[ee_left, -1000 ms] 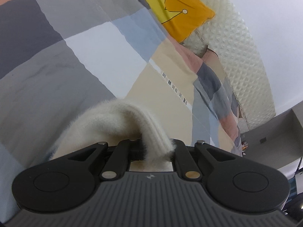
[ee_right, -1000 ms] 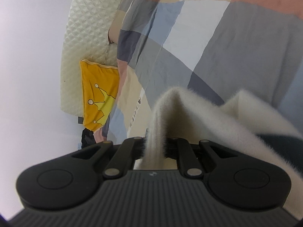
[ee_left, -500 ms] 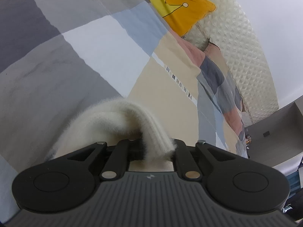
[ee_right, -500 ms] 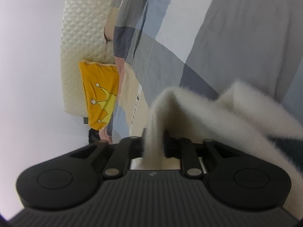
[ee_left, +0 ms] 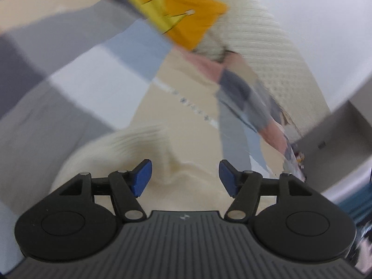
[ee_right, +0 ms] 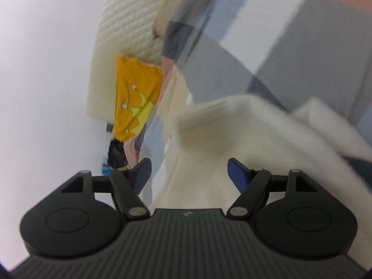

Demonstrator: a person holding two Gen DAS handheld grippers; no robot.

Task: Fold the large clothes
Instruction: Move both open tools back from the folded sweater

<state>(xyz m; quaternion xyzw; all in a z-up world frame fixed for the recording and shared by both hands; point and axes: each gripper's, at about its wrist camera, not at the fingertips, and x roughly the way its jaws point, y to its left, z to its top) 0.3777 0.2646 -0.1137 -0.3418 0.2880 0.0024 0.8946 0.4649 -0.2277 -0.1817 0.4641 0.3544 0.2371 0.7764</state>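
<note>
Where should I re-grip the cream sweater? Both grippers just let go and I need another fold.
Probably the ribbed folded edge of the cream sweater, approached low from the near side: it stands raised off the patchwork bedcover, so a finger can slide under. Blur hides finer detail.

Both views bright, lit evenly and softly; source cannot be told. No hard shadows, no glare. Heavy motion blur across everything beyond the tools: the checked bedspread (ee_left: 76, 88) smears into soft colour blocks, the yellow pillow (ee_left: 179, 16) loses its edges, the cream sweater (ee_right: 251, 139) shows streaked ribbing. The left tool (ee_left: 185, 177) and right tool (ee_right: 189, 175) stay sharp by contrast, black bodies dim but readable. Strong fisheye bending; the white wall (ee_right: 46, 69) curves, frame corners darken.
</note>
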